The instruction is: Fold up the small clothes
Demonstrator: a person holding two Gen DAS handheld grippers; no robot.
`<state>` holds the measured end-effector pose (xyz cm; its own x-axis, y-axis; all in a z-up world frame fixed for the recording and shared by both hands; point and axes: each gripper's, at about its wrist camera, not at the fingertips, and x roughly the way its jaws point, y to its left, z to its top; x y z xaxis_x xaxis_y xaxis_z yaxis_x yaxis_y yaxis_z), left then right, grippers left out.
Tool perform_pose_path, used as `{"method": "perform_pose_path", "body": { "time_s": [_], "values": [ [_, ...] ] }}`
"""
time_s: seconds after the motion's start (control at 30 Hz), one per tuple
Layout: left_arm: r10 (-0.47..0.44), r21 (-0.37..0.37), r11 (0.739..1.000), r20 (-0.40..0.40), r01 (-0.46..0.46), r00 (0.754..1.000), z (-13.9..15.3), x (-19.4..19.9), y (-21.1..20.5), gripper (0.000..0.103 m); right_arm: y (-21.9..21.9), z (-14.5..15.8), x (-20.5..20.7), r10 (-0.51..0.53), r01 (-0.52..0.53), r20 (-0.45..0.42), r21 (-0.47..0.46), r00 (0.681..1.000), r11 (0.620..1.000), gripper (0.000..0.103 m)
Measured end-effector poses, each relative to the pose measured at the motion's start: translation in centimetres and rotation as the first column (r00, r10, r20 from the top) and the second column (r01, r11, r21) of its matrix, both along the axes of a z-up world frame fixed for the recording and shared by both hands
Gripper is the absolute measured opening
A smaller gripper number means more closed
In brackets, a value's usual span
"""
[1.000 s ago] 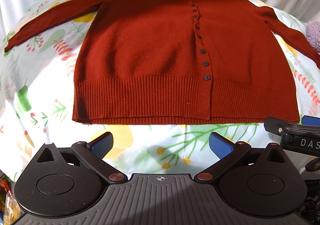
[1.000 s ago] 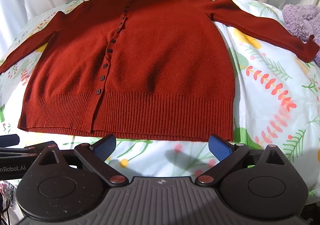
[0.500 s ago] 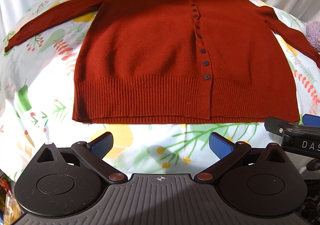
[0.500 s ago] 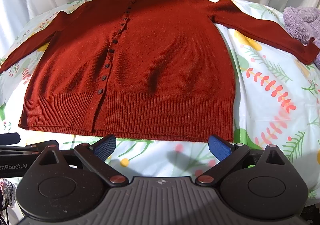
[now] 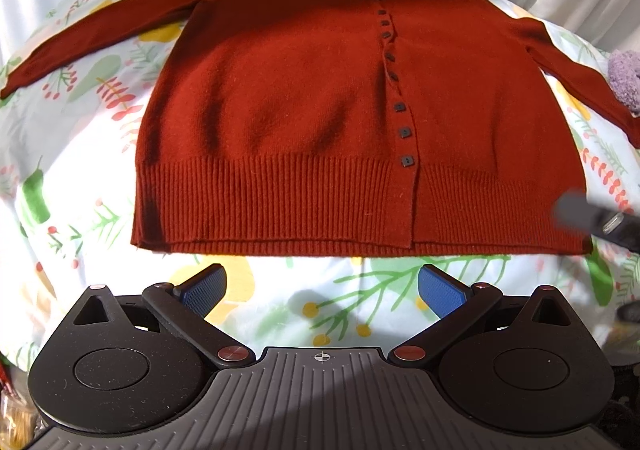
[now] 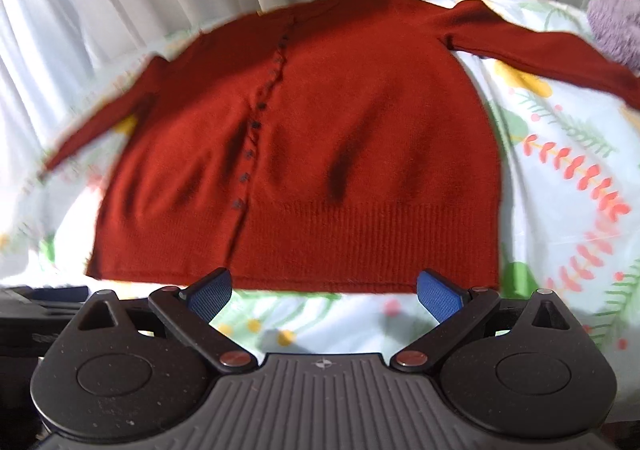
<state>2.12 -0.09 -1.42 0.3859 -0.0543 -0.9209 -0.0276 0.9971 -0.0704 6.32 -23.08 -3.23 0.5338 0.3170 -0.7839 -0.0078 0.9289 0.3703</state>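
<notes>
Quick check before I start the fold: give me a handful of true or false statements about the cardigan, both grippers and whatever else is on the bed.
1. The red cardigan lies flat, front up, sleeves spread. True.
2. The left gripper is shut on the hem. False: it is open, short of the hem.
3. The right gripper is open and holds nothing. True.
4. The cardigan is unbuttoned and hanging open. False: the dark buttons run down a closed front.
5. A purple fuzzy item lies near the right sleeve's end. True.

Cardigan point(image 5: 304, 110) flat on bedsheet point(image 5: 80, 178)
</notes>
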Motion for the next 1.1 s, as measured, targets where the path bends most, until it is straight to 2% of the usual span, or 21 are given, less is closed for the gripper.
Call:
{"method": "perform_pose_path", "body": {
  "time_s": [0.07, 0.13, 0.2, 0.27, 0.33, 0.37, 0.43, 0.5, 0.57, 0.6, 0.67, 0.73, 0.8, 0.87, 0.9, 0.93, 0.97, 1.03, 1.1],
  "values": [
    [0.02, 0.0, 1.0, 0.0, -0.02, 1.0, -0.1, 0.5, 0.2, 0.103, -3.7, 0.2, 0.5, -0.072, 0.054, 0.1, 0.178, 0.992, 0.983, 0.099],
    [0.042, -0.002, 0.999, 0.011, -0.042, 0.999, -0.2, 0.9, 0.5, 0.103, -8.2, 0.1, 1.4, -0.218, 0.16, 0.164, 0.305, 0.962, 0.939, 0.099],
    [0.064, -0.011, 0.998, 0.024, -0.064, 0.998, -0.2, 1.3, 0.7, 0.103, -12.4, -0.2, 2.5, -0.343, 0.269, 0.165, 0.355, 0.925, 0.895, 0.099],
    [0.079, -0.038, 0.996, 0.027, -0.078, 0.996, -0.4, 1.8, 0.9, 0.103, -17.0, -0.5, 3.7, -0.463, 0.395, 0.179, 0.315, 0.868, 0.863, 0.099],
    [0.095, -0.095, 0.991, 0.02, -0.093, 0.995, -0.9, 2.3, 1.3, 0.103, -21.2, -0.5, 4.9, -0.563, 0.528, 0.212, 0.201, 0.799, 0.825, 0.099],
    [0.104, -0.13, 0.986, 0.013, -0.102, 0.994, -1.2, 2.5, 1.5, 0.103, -23.1, -0.7, 5.1, -0.604, 0.587, 0.244, 0.148, 0.758, 0.796, 0.099],
    [0.135, -0.195, 0.972, 0.0, -0.133, 0.991, -2.0, 2.9, 1.8, 0.103, -26.9, -1.0, 5.6, -0.688, 0.696, 0.291, 0.093, 0.665, 0.712, 0.097],
    [0.175, -0.215, 0.961, -0.007, -0.172, 0.985, -2.6, 3.3, 1.9, 0.103, -30.6, -1.9, 6.4, -0.724, 0.737, 0.292, 0.086, 0.625, 0.671, 0.09],
    [0.177, -0.206, 0.963, 0.002, -0.173, 0.984, -2.9, 3.8, 1.5, 0.103, -33.5, -3.4, 7.7, -0.761, 0.771, 0.247, 0.076, 0.599, 0.632, 0.066],
    [0.166, -0.2, 0.967, 0.008, -0.161, 0.986, -3.0, 4.1, 1.2, 0.103, -34.4, -4.0, 8.1, -0.766, 0.775, 0.24, 0.075, 0.596, 0.627, 0.061],
    [0.151, -0.195, 0.97, 0.006, -0.147, 0.989, -3.2, 4.7, 0.8, 0.103, -35.6, -5.4, 9.3, -0.76, 0.772, 0.227, 0.053, 0.608, 0.633, 0.058],
    [0.146, -0.218, 0.966, 0.011, -0.14, 0.989, -3.2, 5.1, 0.6, 0.103, -35.7, -6.2, 10.2, -0.747, 0.769, 0.24, 0.001, 0.62, 0.639, 0.058],
    [0.155, -0.254, 0.956, 0.023, -0.144, 0.988, -3.0, 5.3, 0.8, 0.103, -36.2, -6.6, 10.9, -0.745, 0.777, 0.26, -0.032, 0.614, 0.629, 0.054],
    [0.168, -0.28, 0.947, 0.018, -0.156, 0.986, -3.0, 5.8, 1.1, 0.103, -36.7, -6.9, 11.2, -0.753, 0.782, 0.259, -0.012, 0.604, 0.623, 0.037],
    [0.177, -0.289, 0.943, 0.008, -0.167, 0.984, -3.0, 6.0, 1.2, 0.103, -36.8, -7.0, 11.3, -0.75, 0.775, 0.255, 0.003, 0.611, 0.632, 0.031],
    [0.187, -0.296, 0.938, -0.003, -0.179, 0.982, -3.1, 6.4, 1.3, 0.103, -36.7, -7.1, 11.6, -0.74, 0.763, 0.249, 0.006, 0.625, 0.647, 0.017],
    [0.195, -0.302, 0.935, -0.003, -0.186, 0.981, -3.1, 6.6, 1.5, 0.103, -36.5, -7.1, 12.1, -0.727, 0.751, 0.246, -0.008, 0.641, 0.66, 0.006],
    [0.201, -0.319, 0.929, 0.016, -0.186, 0.979, -2.9, 7.0, 1.7, 0.103, -35.4, -6.3, 12.4, -0.712, 0.75, 0.273, -0.059, 0.647, 0.659, 0.006],
    [0.202, -0.329, 0.927, 0.034, -0.18, 0.979, -2.5, 7.6, 1.8, 0.103, -33.5, -4.4, 12.7, -0.671, 0.723, 0.328, -0.057, 0.665, 0.689, 0.005]
  ]
}}
